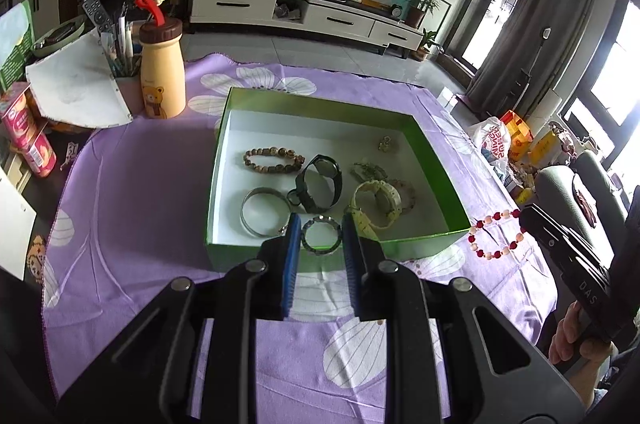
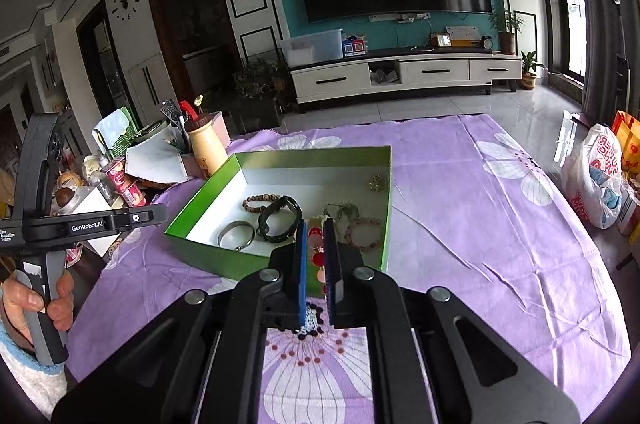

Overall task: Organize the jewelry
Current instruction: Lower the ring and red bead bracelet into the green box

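The table (image 1: pixel 132 207), under a purple flowered cloth, carries a green box (image 1: pixel 436 159) already holding most of the jewelry: a wooden bead bracelet (image 1: pixel 274 159), silver bangle (image 1: pixel 264 212), black watch (image 1: pixel 320 183) and cream watch (image 1: pixel 378 201). Two pieces appear outstanding. The left gripper (image 1: pixel 320 238) pinches a small metal ring (image 1: pixel 321 239) between its fingers over the box's near wall, while the right gripper (image 2: pixel 315 256), fingers pressed together, grips a red-and-white bead bracelet (image 1: pixel 498 236) hanging just right of the box.
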Demonstrator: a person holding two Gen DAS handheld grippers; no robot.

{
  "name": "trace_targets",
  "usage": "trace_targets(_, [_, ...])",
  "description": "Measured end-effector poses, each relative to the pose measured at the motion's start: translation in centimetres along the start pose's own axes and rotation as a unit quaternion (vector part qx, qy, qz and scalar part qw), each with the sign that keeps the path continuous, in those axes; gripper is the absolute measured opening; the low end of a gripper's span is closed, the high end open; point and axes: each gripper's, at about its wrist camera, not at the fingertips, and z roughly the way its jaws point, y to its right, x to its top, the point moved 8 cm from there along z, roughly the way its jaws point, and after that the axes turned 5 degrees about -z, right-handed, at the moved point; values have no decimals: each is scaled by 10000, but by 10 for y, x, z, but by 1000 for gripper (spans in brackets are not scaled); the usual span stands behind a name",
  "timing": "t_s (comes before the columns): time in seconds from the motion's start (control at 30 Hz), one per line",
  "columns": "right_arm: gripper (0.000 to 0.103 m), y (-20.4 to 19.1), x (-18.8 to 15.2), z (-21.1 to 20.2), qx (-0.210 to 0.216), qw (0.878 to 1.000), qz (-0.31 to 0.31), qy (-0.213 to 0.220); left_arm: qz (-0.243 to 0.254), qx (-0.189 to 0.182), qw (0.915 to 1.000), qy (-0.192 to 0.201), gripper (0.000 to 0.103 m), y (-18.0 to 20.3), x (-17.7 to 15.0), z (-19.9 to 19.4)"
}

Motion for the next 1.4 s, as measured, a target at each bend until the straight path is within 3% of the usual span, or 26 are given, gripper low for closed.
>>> trace_targets(0.83, [7,-9,48,53,164,9997,-163,-33,283,235,9993,117,21,4,49,35])
trace_targets(1.4, [7,0,52,96,138,9991,-12,-408,78,279,9993,-215,21,-10,66,82])
